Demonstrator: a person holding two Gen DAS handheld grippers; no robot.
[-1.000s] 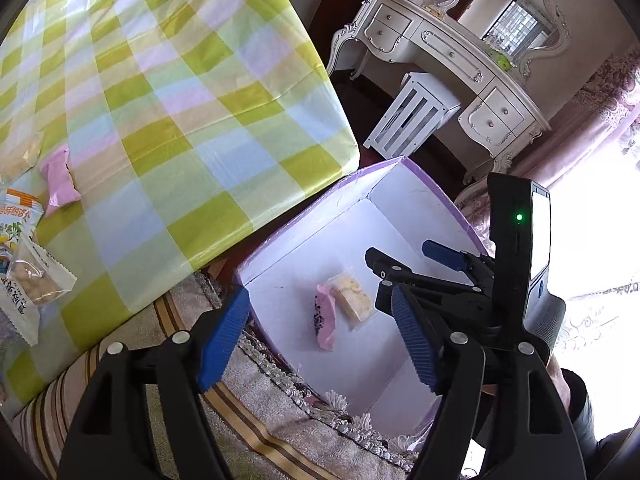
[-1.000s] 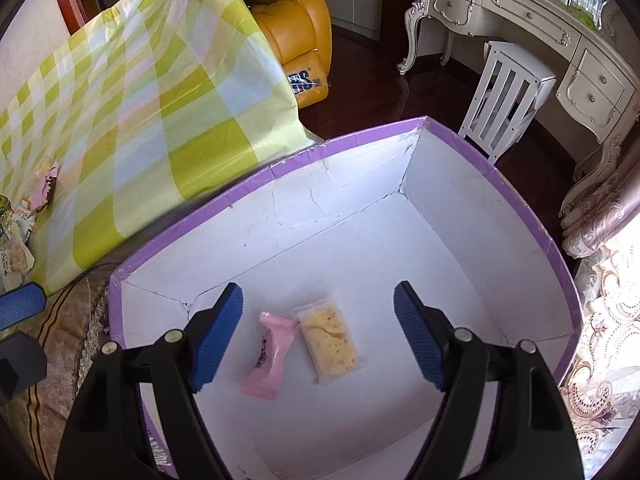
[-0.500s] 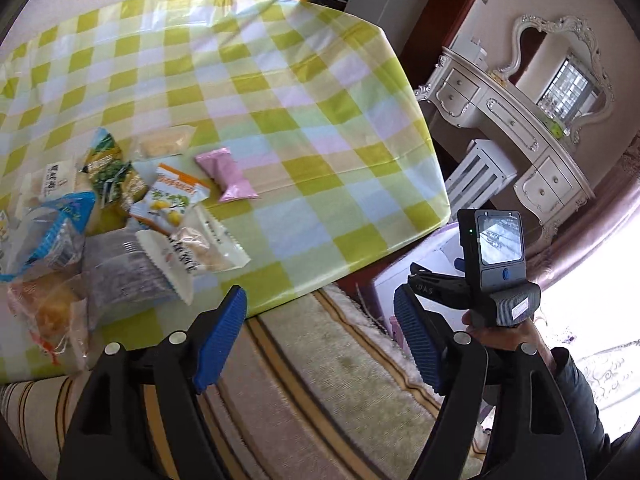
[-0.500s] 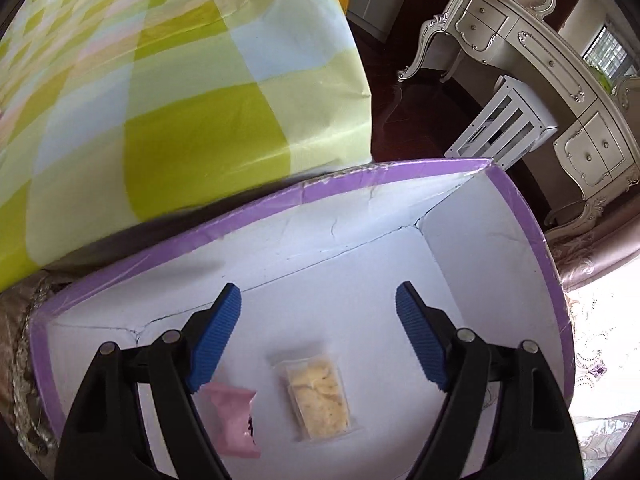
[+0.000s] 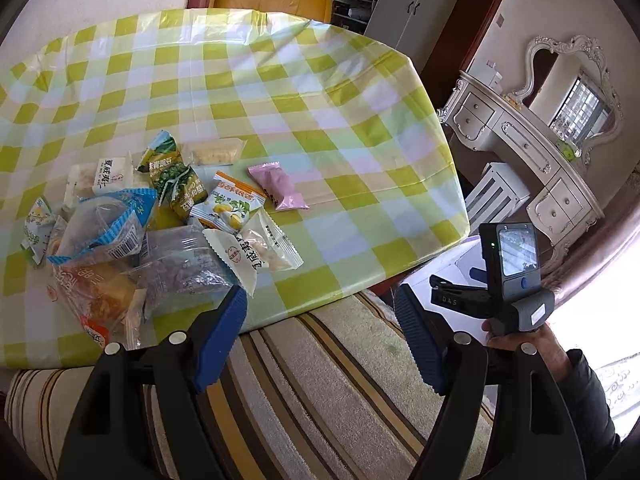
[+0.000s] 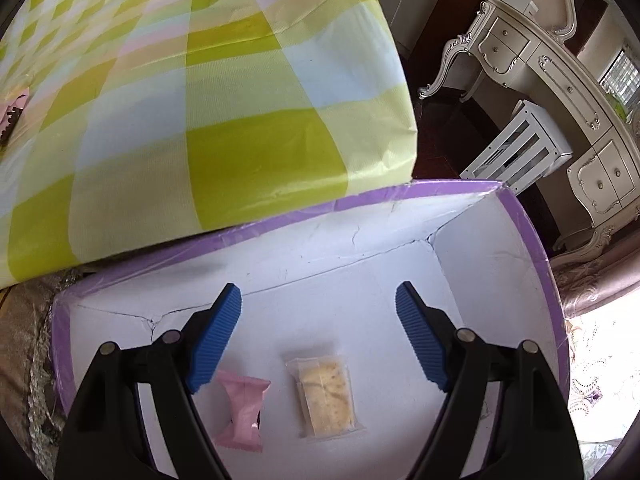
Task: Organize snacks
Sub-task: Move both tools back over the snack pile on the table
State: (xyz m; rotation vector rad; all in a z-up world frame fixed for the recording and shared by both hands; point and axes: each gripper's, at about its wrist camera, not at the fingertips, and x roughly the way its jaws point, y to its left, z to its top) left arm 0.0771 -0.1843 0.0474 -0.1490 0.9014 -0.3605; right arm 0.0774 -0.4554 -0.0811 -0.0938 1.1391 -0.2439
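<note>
1. Left wrist view: the left hand-held gripper (image 5: pixel 320 336) has its blue fingers wide apart and holds nothing. It hangs near the edge of the tabletop (image 5: pixel 360 128).
2. A pile of snacks (image 5: pixel 152 232) lies on the checked cloth. A pink packet (image 5: pixel 278 186) lies just beside the pile.
3. Right wrist view: the right hand-held gripper (image 6: pixel 318 340) is spread apart and empty, above the white box (image 6: pixel 532 240).
4. A pink snack (image 6: pixel 242 412) and a clear cracker pack (image 6: pixel 326 396) lie side by side on the box floor.
</note>
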